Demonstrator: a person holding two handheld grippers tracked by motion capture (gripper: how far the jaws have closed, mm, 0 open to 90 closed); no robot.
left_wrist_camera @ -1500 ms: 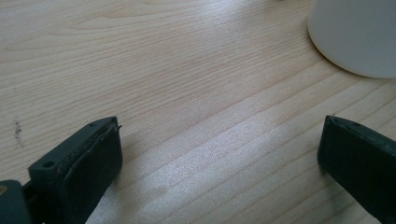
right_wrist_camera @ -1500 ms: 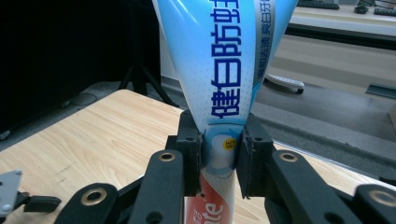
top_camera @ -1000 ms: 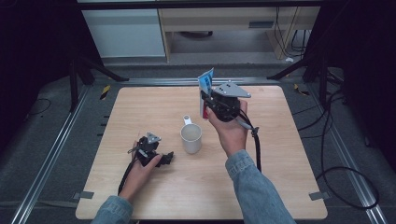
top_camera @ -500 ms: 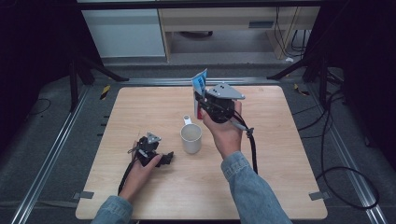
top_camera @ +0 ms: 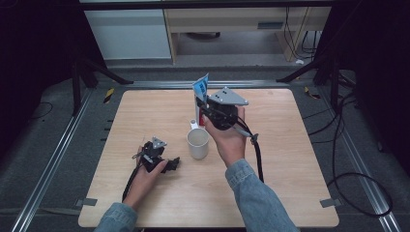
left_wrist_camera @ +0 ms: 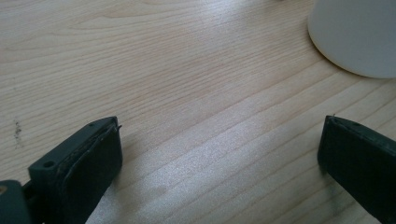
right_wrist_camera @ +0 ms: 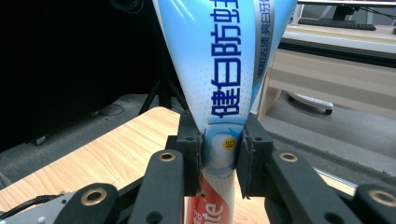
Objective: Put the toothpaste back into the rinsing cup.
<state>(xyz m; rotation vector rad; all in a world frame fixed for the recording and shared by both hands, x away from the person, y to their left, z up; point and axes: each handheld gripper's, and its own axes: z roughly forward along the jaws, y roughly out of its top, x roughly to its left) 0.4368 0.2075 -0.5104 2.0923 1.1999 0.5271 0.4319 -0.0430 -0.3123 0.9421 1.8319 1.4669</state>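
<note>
White mug (top_camera: 198, 143) upright near the middle of the wooden table (top_camera: 290, 193), its inside hard to make out from the high view, handle turned away from the person; blue-and-white toothpaste tube (right_wrist_camera: 219, 74) held upright above and just behind the mug, clamped near its red lower end between the jaws of the right gripper (right_wrist_camera: 219, 161). Left gripper (left_wrist_camera: 219, 154) low over bare wood left of the mug, jaws spread wide with nothing between them. Beyond the table: grey floor, pale cabinets, dark stands, loose cables.
</note>
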